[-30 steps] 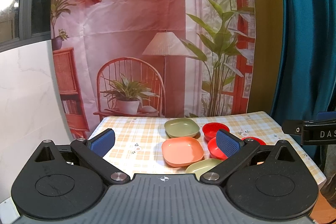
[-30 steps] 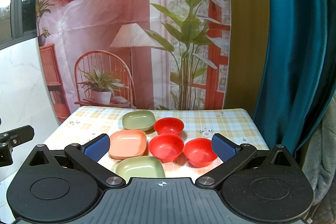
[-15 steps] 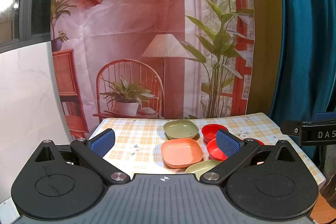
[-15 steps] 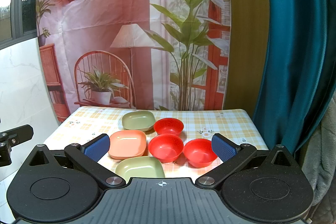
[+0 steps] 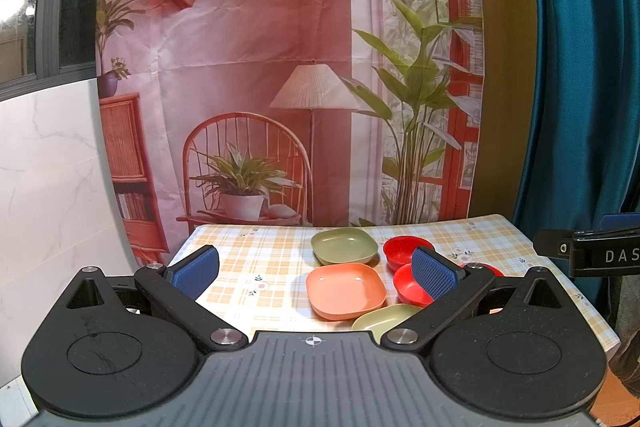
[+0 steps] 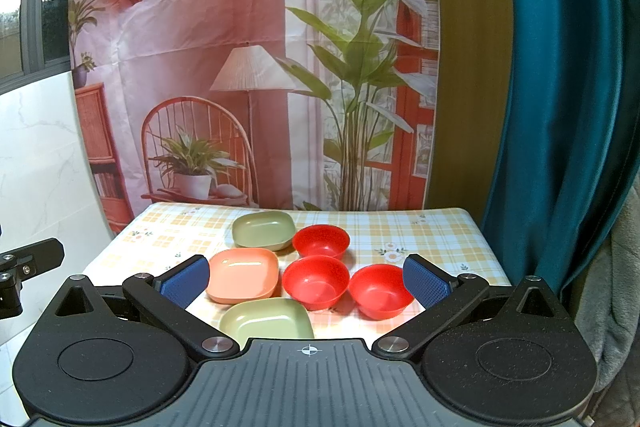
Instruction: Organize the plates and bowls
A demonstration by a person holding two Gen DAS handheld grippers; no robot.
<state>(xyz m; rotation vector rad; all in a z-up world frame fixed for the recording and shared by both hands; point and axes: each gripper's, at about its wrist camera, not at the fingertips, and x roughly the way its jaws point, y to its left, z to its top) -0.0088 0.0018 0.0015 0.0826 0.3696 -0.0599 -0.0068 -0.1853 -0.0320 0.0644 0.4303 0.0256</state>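
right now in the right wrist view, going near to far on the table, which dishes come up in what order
near green plate → right red bowl → middle red bowl → orange plate → far red bowl → far green plate

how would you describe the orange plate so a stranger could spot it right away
On the checked tablecloth, six dishes sit in a cluster: plates on the left, red bowls on the right. The orange plate is the middle one of the left column, between two green plates, and the only salmon-orange dish there.

Staged home set, printed living-room backdrop (image 6: 248,67), checked tablecloth table (image 6: 420,231), teal curtain (image 6: 568,87)
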